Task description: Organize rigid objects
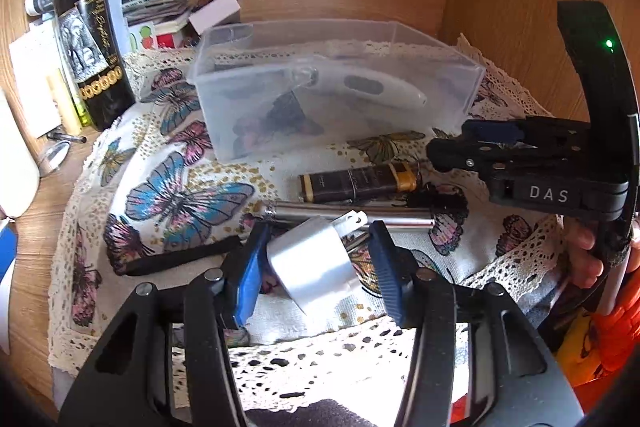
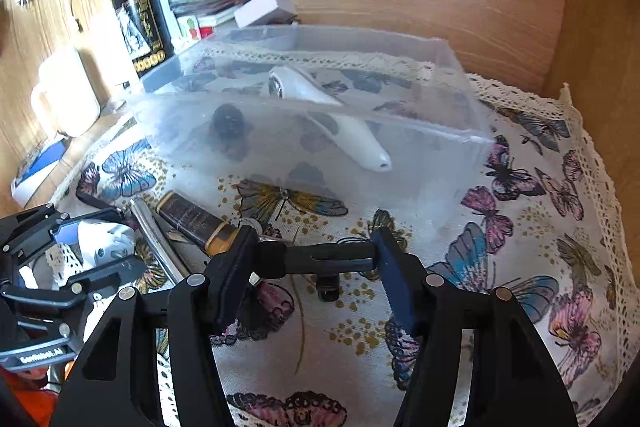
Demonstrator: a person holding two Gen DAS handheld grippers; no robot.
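My left gripper (image 1: 316,259) is shut on a white plug adapter (image 1: 316,263), prongs pointing forward, just above the butterfly cloth (image 1: 180,195). My right gripper (image 2: 312,259) is shut on a black bar-shaped clip (image 2: 328,259), held crosswise between the pads. A clear plastic bin (image 1: 320,87) stands beyond, holding a white handheld device (image 1: 384,91) and a small dark object (image 2: 228,123). A dark brown tube with a gold band (image 1: 360,183) and a silver metal rod (image 1: 352,215) lie on the cloth before the bin. The right gripper also shows in the left wrist view (image 1: 480,143).
A dark wine bottle (image 1: 92,59) stands at the back left beside stacked papers and boxes (image 1: 168,15). A white mug (image 2: 68,95) sits left of the bin. A black strap (image 1: 180,259) lies on the cloth. Wooden walls close the back and right.
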